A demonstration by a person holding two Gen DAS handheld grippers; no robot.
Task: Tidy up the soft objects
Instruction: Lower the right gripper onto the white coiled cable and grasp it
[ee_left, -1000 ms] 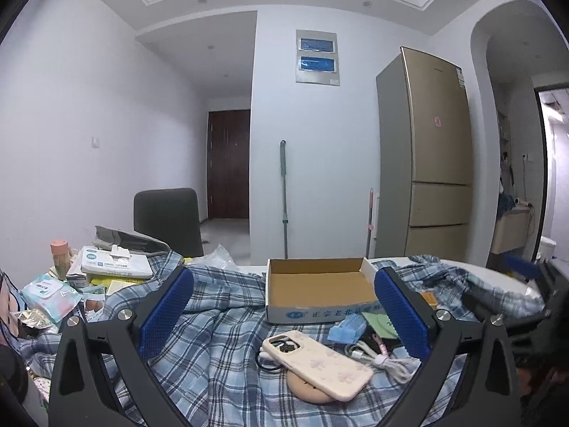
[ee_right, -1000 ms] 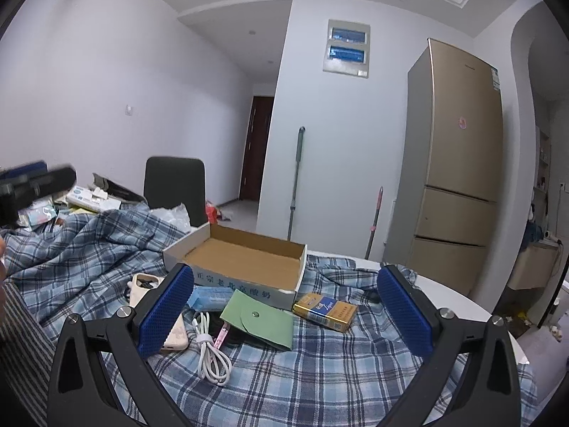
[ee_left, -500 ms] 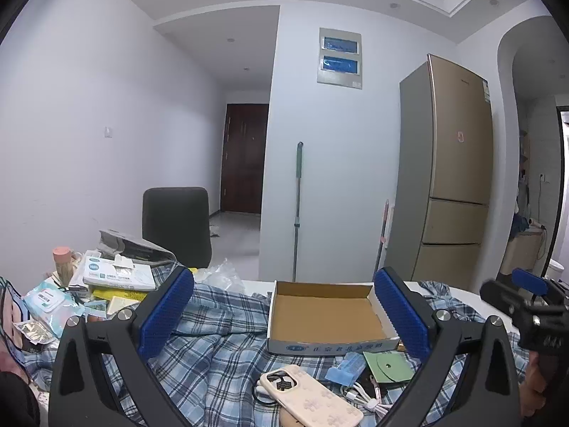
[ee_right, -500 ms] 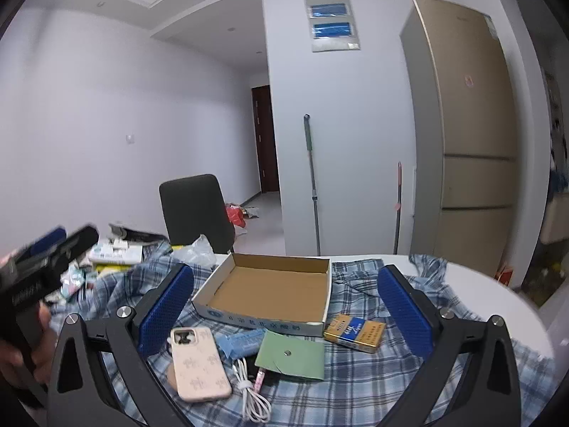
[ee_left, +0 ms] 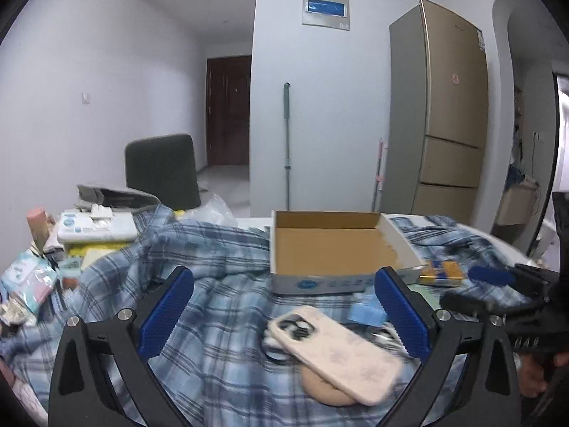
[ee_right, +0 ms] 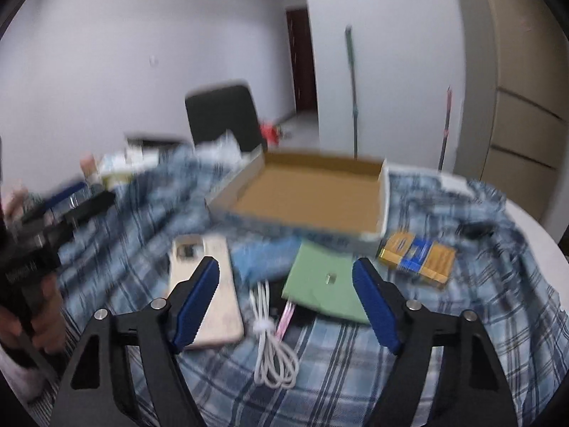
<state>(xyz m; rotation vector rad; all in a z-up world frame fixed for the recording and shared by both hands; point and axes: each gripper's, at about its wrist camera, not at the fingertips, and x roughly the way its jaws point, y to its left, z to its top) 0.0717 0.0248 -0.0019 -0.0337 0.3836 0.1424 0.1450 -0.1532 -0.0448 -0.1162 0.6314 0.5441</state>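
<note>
A blue plaid cloth (ee_left: 220, 306) covers the table under an empty cardboard box (ee_left: 320, 284). In front of the box lie a cream-cased phone (ee_left: 334, 352) on a beige puff (ee_left: 320, 391), a green pouch (ee_right: 327, 284), a light blue packet (ee_right: 263, 259) and a white cable (ee_right: 270, 338). My left gripper (ee_left: 284, 306) stands open above the cloth, just left of the phone. My right gripper (ee_right: 284, 299) hangs over the cable and pouch. Its jaws are closing, with nothing pressed between the pads.
A yellow and blue pack (ee_right: 416, 256) lies right of the box (ee_right: 309, 195). Wipes, tissue packs and a pink cup (ee_left: 37, 224) crowd the table's left end. A dark chair (ee_left: 161, 170) stands behind. A fridge (ee_left: 448, 114) is at the back right.
Both views have tipped down and come closer to the items in front of the box. The right gripper's jaws have narrowed, and its view is blurred by motion.
</note>
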